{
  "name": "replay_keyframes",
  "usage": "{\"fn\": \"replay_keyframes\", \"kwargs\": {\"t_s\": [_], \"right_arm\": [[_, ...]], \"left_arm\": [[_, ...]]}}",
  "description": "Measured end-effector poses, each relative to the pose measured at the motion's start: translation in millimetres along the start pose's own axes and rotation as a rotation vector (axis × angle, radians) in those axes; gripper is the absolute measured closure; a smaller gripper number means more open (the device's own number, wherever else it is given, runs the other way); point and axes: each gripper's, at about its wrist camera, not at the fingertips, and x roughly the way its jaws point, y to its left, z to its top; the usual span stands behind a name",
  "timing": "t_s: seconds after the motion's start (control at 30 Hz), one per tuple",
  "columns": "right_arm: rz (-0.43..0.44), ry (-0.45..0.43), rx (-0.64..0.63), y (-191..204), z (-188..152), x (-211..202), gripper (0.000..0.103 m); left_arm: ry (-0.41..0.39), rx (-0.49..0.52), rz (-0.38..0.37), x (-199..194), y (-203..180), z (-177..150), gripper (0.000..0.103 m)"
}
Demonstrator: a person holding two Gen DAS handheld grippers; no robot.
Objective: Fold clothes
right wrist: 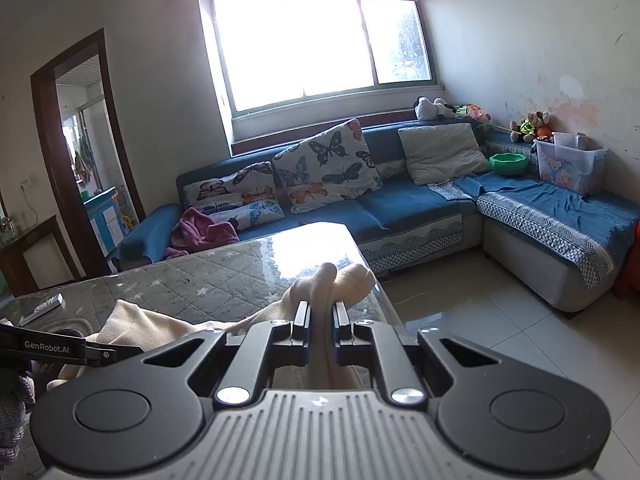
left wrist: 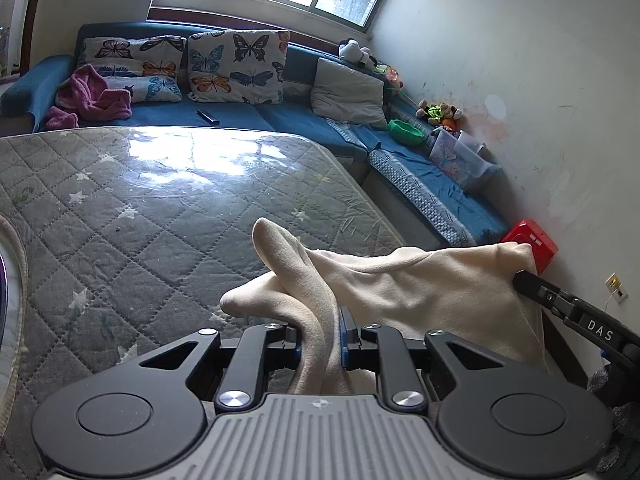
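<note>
**Cream garment held up between two hand-held grippers above a quilted table**

A cream-coloured garment (left wrist: 420, 292) of soft fabric hangs stretched between two grippers, raised above the near edge of a table. The left gripper (left wrist: 320, 340) has its jaws nearly closed, pinching a bunched fold of the cloth that pokes up past the fingertips. The right gripper (right wrist: 322, 316) has its jaws clamped close together on another bunched corner of the same garment, which bulges out beyond its tips. From the left wrist view, the right gripper's black finger comes in from the right edge and meets the garment's far corner.

Below lies the table (left wrist: 140, 208), covered in a grey quilted cloth with white stars under a shiny clear sheet. Beyond it stands a blue corner sofa (right wrist: 400, 208) with butterfly-print cushions (right wrist: 324, 164), a plain grey cushion (right wrist: 440, 152), a pink towel (right wrist: 200, 232), a green bowl (right wrist: 508, 162), a clear plastic box (right wrist: 568, 164) and soft toys (right wrist: 432, 108). A bright window (right wrist: 316, 44) sits above the sofa.
</note>
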Motion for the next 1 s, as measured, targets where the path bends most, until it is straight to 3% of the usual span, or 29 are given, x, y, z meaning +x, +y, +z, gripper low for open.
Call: {"fn": "replay_keyframes", "kwargs": {"t_s": [0.8,1.0], "right_arm": [[-0.047,0.096,0.021,-14,-31,28,0.093],[-0.069,0.13,0.04,-20,-36,38,0.093]], "left_arm": [[0.086,-0.011,0.036,28,13,-24,0.085],[0.103,-0.023,0.064,32,21,-31,0.077]]}}
